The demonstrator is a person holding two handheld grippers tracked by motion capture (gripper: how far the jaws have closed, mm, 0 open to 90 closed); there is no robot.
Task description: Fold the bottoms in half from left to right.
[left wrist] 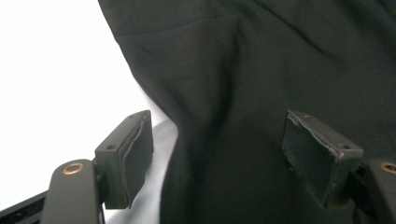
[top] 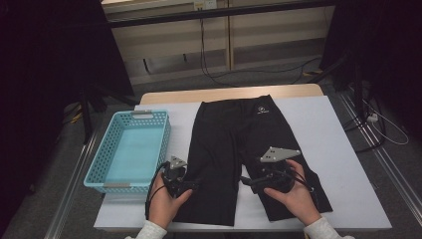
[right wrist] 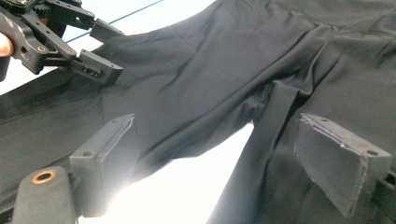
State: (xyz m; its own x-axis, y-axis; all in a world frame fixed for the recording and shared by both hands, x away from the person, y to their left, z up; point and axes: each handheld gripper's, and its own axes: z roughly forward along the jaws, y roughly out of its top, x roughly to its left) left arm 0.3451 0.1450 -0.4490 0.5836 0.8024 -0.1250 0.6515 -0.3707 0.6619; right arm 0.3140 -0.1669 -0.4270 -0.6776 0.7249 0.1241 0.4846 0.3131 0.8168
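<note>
The shorts point(top: 239, 149) lay flat on the desk point(top: 343, 164), the basket point(top: 130, 149) just left of them, both tongs over the near leg ends.

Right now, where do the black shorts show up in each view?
High view: black shorts flat at table centre, right of the blue basket.
Left gripper view: shorts cover the right and middle.
Right gripper view: shorts span the picture.
Shared landmark: the crotch gap between the legs.

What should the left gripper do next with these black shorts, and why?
Probably ease the left gripper forward and close: its jaws stand open astride the outer edge of the black shorts, not yet pinching the cloth.
</note>
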